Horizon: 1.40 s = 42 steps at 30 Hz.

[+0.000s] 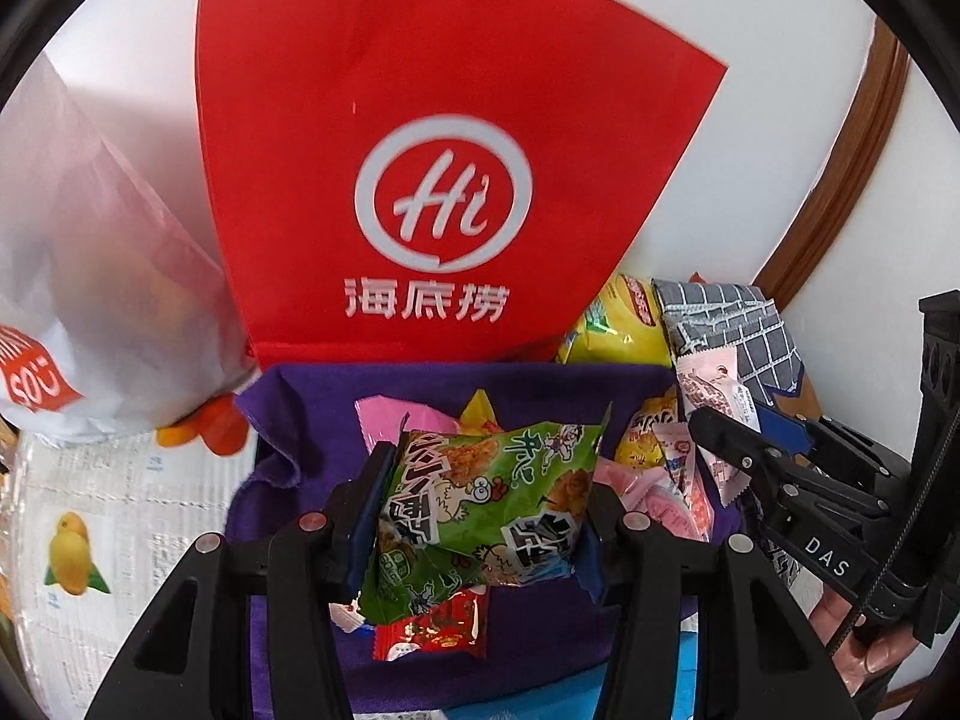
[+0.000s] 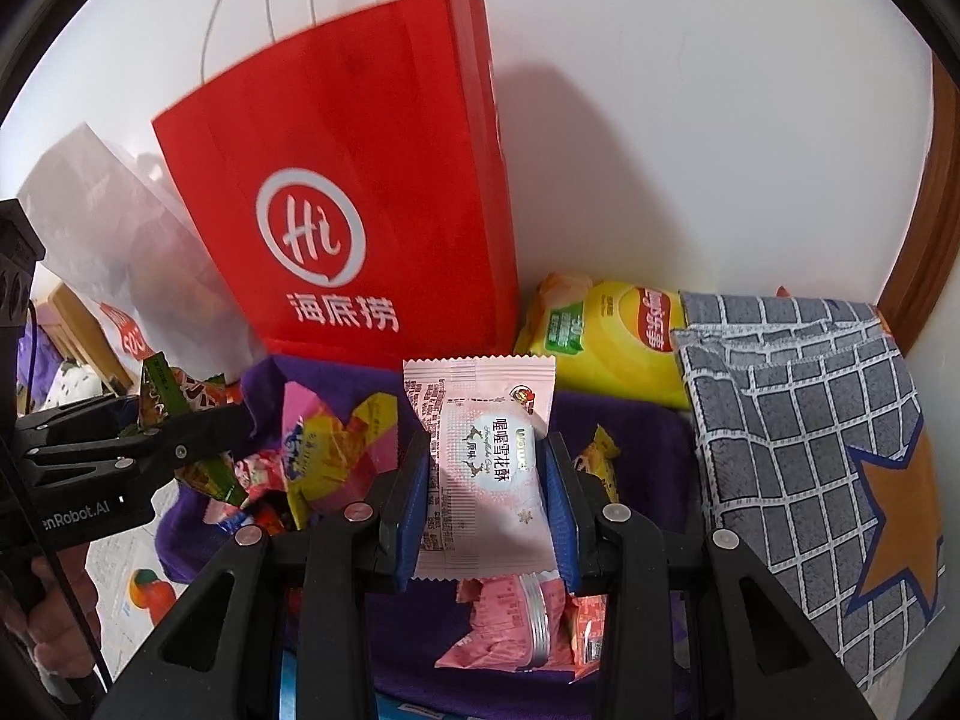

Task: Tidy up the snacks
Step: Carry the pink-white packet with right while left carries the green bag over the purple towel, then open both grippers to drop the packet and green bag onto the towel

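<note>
My left gripper (image 1: 480, 510) is shut on a green snack packet (image 1: 480, 510) with cartoon chickens, held above the purple felt basket (image 1: 336, 390). My right gripper (image 2: 486, 480) is shut on a pale pink snowflake-pastry packet (image 2: 480, 456), held upright over the same purple basket (image 2: 630, 426). Several loose snacks lie in the basket: a red packet (image 1: 432, 630), pink packets (image 2: 510, 630) and a yellow-pink packet (image 2: 336, 450). The right gripper shows in the left wrist view (image 1: 720, 420) with its packet. The left gripper shows at the left of the right wrist view (image 2: 198, 432).
A red paper bag (image 1: 438, 180) (image 2: 360, 210) stands behind the basket against the white wall. A white bag (image 1: 90, 300) leans left of it. A yellow chip bag (image 2: 606, 336) and a grey grid-patterned fabric bin (image 2: 804, 450) sit to the right. A fruit-printed surface (image 1: 90, 540) lies left.
</note>
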Motion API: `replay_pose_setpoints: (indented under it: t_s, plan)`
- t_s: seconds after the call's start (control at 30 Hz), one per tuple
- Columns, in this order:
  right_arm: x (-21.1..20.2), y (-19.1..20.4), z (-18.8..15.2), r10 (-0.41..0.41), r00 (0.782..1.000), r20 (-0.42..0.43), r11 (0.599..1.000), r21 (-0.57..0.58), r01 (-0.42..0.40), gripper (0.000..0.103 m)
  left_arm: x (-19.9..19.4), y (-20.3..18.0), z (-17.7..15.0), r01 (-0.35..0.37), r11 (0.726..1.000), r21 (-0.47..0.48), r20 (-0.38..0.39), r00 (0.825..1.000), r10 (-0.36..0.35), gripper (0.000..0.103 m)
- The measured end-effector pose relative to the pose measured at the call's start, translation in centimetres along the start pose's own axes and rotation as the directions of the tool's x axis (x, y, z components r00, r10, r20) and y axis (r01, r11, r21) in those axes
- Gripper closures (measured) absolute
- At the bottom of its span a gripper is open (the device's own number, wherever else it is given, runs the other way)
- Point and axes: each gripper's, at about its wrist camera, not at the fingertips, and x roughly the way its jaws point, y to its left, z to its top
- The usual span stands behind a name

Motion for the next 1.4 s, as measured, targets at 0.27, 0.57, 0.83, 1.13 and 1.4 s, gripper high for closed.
replay_pose_setpoints:
  t_s: [0.27,0.57,0.83,1.13,1.4]
  plan:
    - [3.1,0.0,-0.8,-0.013,0.997,-0.08,1.0,-0.004,0.013,0.067,2.5,0.7,-0.3,0.018,1.0,-0.019,-0.071,0.997,-0.02,0.054]
    - [5.0,-0.3,-1.5,-0.03,0.989,-0.142,1.0,-0.006,0.029,0.067,4.6,0.5,-0.8,0.012,1.0,-0.003,-0.131,0.991,-0.012,0.054]
    - [5.8,-0.6,-1.7,-0.033,0.986,-0.164,0.999,-0.006,0.032,0.066,5.1,0.5,-1.0,-0.004,1.0,0.015,-0.152,0.988,0.006,0.054]
    - [6.1,-0.4,-1.8,-0.039,0.987,-0.159,0.999,-0.013,0.037,0.066,5.3,0.6,-0.9,0.013,1.0,0.016,-0.159,0.987,-0.011,0.053]
    - [5.6,0.2,-1.6,-0.041,0.988,-0.152,0.999,-0.038,0.035,0.063,5.3,0.2,-0.7,0.001,1.0,0.031,-0.168,0.986,0.005,0.052]
